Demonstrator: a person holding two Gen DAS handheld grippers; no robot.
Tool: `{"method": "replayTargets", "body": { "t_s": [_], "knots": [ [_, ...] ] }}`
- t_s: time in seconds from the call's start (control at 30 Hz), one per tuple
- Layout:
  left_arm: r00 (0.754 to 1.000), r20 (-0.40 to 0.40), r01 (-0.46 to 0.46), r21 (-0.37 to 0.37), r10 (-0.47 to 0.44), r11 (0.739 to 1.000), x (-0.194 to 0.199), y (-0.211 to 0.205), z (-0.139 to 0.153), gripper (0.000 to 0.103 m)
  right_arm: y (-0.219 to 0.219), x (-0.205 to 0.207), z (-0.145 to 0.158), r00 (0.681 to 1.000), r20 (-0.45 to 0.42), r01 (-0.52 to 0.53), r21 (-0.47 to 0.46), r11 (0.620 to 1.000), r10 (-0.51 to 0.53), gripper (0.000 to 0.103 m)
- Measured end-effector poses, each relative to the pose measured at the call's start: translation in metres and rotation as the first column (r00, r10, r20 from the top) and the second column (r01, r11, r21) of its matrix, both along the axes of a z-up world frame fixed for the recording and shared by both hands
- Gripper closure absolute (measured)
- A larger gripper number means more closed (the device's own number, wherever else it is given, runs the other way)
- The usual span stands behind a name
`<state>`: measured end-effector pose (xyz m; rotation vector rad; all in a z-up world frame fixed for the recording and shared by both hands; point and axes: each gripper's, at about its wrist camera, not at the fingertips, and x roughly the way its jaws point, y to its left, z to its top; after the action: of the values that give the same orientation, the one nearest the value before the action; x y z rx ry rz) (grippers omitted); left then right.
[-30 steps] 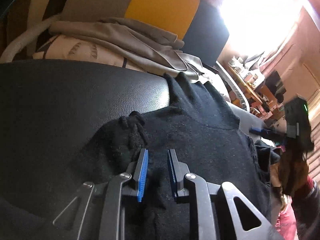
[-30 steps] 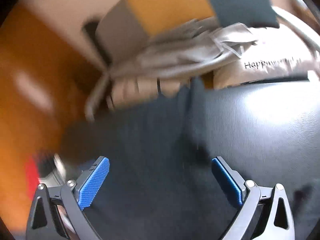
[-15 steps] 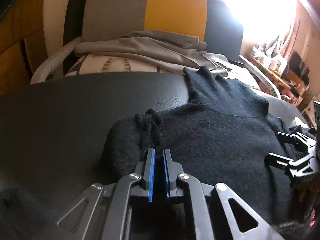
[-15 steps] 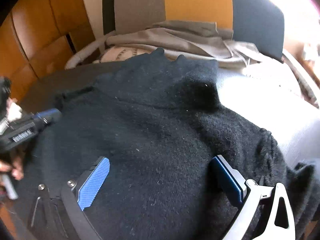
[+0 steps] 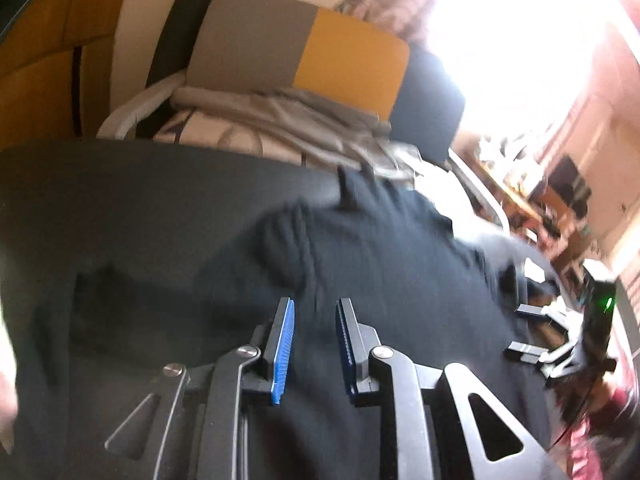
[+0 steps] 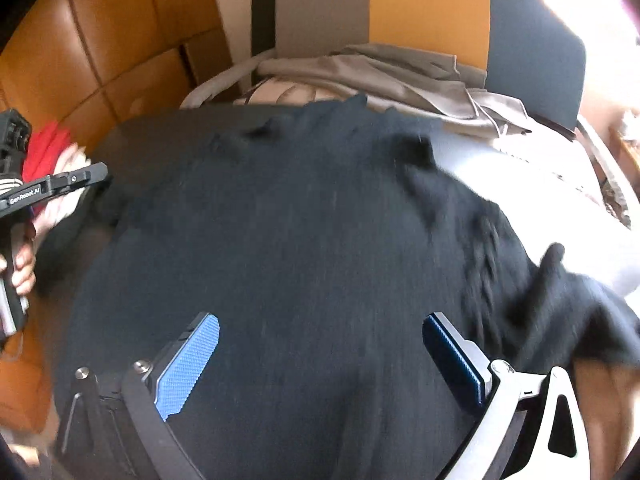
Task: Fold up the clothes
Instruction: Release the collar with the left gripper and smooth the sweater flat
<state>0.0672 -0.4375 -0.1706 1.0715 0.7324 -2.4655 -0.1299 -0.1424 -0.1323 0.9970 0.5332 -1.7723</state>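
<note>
1. Nearest the right-wrist camera, the right gripper point(image 6: 320, 360) had its two blue-padded fingers spread wide with nothing between them, poised over the lower body of the black knitted sweater point(image 6: 300, 240). Any grab here would do best to take a hem or side edge, not the flat middle, where the pads would only bunch the knit.

2. The left gripper point(image 5: 314, 344) had its blue pads parted by a narrow gap. Dark knit lay beneath them, but motion blur left it unclear whether any cloth sat between the pads; none looked pinched.

3. The sweater lay spread over the dark padded leather surface point(image 5: 140, 192), body fairly flat, one bunched sleeve point(image 5: 280, 240) lying just ahead of the left gripper and a rumpled edge point(image 6: 560, 288) at the right. This fitted either a garment laid out for folding or one part-way through with a sleeve turned in; the frames could not settle which.

4. In my judgement, good work here meant smoothing the rumpled right side before creasing, keeping both grippers level so the fold line ran straight, and lifting only one layer of the loose knit.

5. Farther back, a crumpled grey garment point(image 6: 400, 76) lay on the grey-and-yellow chair point(image 6: 380, 8), just beyond the sweater's collar.
</note>
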Motion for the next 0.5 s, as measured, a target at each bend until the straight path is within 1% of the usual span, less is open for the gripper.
{"method": "replayTargets", "body": {
  "t_s": [0.13, 0.17, 0.2, 0.23, 0.3, 0.33, 0.4, 0.47, 0.5],
  "knots": [
    [0.998, 0.045, 0.031, 0.001, -0.031, 1.000, 0.036, 0.029, -0.010, 0.083, 0.047, 0.033, -0.008, 1.000, 0.011, 0.022, 0.046, 0.999, -0.022, 0.000],
    [0.998, 0.057, 0.033, 0.012, -0.034, 0.999, 0.043, 0.033, -0.014, 0.083, 0.056, 0.039, -0.011, 0.999, 0.009, 0.032, 0.057, 0.998, -0.033, 0.000],
    [0.997, 0.069, 0.024, 0.038, -0.027, 0.999, 0.043, 0.032, -0.021, 0.083, 0.066, 0.043, -0.015, 0.999, 0.019, 0.045, 0.067, 0.997, -0.047, 0.000],
    [0.997, 0.078, 0.021, 0.039, -0.024, 0.999, 0.041, 0.032, -0.025, 0.083, 0.076, 0.047, -0.020, 0.998, 0.030, 0.058, 0.078, 0.995, -0.061, 0.000],
    [0.994, 0.101, 0.037, 0.014, -0.038, 0.999, 0.034, 0.031, -0.029, 0.082, 0.093, 0.054, -0.031, 0.995, 0.046, 0.084, 0.108, 0.991, -0.089, 0.000],
    [0.992, 0.122, 0.039, -0.004, -0.038, 0.999, 0.028, 0.031, -0.029, 0.081, 0.101, 0.060, -0.035, 0.995, -0.001, 0.096, 0.116, 0.989, -0.096, 0.000],
    [0.986, 0.164, 0.049, -0.036, -0.043, 0.998, 0.014, 0.028, -0.029, 0.081, 0.111, 0.063, -0.037, 0.990, -0.008, 0.142, 0.101, 0.985, -0.142, 0.000],
    [0.976, 0.214, 0.066, -0.129, -0.038, 0.989, -0.004, 0.026, -0.030, 0.080, 0.113, 0.063, -0.038, 0.983, -0.010, 0.183, 0.092, 0.979, -0.183, 0.000],
    [0.973, 0.231, 0.063, -0.160, -0.025, 0.985, -0.011, 0.020, -0.030, 0.079, 0.110, 0.063, -0.039, 0.979, -0.018, 0.205, 0.093, 0.974, -0.204, 0.000]
  ]
}}
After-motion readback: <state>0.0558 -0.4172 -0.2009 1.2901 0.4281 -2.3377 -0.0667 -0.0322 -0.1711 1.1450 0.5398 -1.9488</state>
